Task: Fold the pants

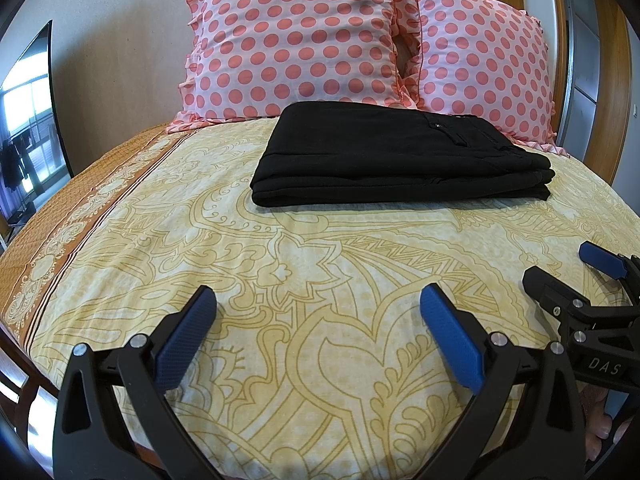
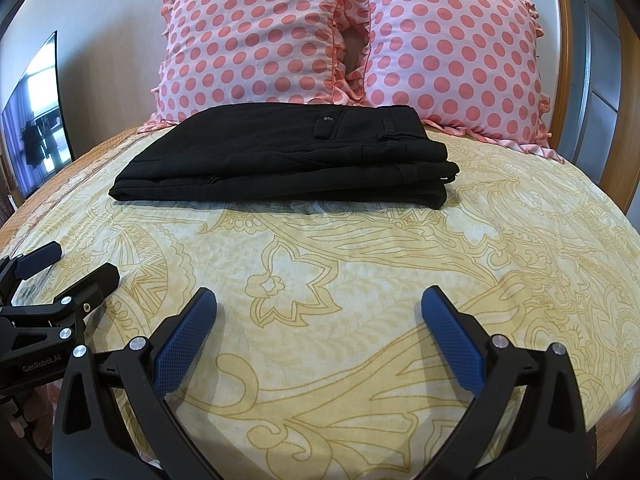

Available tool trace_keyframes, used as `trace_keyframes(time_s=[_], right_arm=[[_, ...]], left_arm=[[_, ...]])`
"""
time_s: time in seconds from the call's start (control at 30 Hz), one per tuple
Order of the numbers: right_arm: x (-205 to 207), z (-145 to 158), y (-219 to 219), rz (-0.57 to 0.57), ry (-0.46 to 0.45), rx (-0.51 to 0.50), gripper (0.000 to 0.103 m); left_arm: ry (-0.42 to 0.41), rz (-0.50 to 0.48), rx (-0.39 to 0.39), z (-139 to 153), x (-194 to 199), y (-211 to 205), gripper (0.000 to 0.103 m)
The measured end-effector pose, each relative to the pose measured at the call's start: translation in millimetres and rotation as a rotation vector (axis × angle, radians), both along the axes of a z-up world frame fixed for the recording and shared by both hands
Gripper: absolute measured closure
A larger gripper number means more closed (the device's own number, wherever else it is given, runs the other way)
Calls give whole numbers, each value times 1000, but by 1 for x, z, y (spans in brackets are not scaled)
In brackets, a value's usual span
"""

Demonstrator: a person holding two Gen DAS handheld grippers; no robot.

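While both claws hang low over the near part of the bed [image 1: 120, 208], the black pants [image 1: 400, 156] lie folded into a flat, layered rectangle at the far end, just in front of two pink polka-dot pillows [image 1: 296, 40]. Its long axis runs left to right across the bed; the waistband, with a belt loop and a buttoned pocket flap [image 2: 330, 126], sits at the right end, and the smooth folded edge points left. In the right wrist view the stacked layers show along the near edge, slightly stepped at the right. The pants rest on a yellow sheet with a swirling floral print and an orange border along its left side. The left claw [image 1: 318, 300] has its blue-padded fingers spread wide apart with nothing between them, well short of the pants. The right claw [image 2: 319, 300] is likewise spread wide and holds nothing; it appears at the right edge of the left wrist view, just beside the left one. A dark screen [image 1: 32, 120] stands against the wall at the far left, reflecting a window.
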State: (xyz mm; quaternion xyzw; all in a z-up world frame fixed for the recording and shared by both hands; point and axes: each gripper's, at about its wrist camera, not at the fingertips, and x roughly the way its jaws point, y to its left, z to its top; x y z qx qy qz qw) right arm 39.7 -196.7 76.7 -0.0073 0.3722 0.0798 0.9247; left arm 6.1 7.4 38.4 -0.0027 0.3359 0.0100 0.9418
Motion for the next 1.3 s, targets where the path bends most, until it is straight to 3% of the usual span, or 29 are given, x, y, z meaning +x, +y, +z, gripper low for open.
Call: trace_keyframes(time_s=[1.3], right_arm=[[0,0,0,0,-1,0,1]], left_arm=[[18,0,0,2,1,-1,2]])
